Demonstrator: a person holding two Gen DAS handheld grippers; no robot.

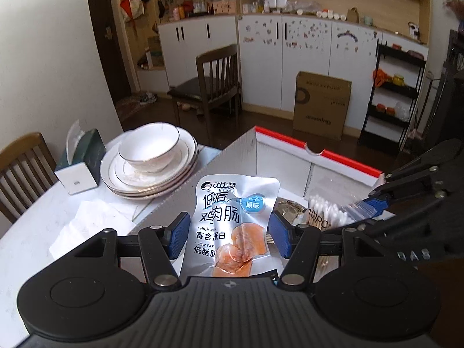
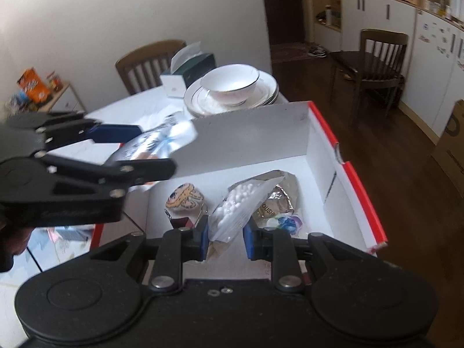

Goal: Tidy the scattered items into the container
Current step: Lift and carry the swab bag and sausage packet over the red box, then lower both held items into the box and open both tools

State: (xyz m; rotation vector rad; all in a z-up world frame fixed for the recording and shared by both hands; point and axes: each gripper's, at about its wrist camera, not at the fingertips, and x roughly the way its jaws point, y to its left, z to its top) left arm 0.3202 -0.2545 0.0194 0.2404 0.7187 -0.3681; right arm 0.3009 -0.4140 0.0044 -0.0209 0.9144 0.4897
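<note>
Both grippers loaded, sausage pouch (image 1: 229,226) over box (image 2: 249,133) wall

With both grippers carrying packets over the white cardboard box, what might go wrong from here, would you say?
1. The left gripper holds the silver chicken-sausage pouch near the box's left wall; released there, it might land on the rim or outside.
2. The right gripper pinches only one end of the clear bag of cotton swabs, which could slip.
3. The two grippers sit close and might collide.
</note>
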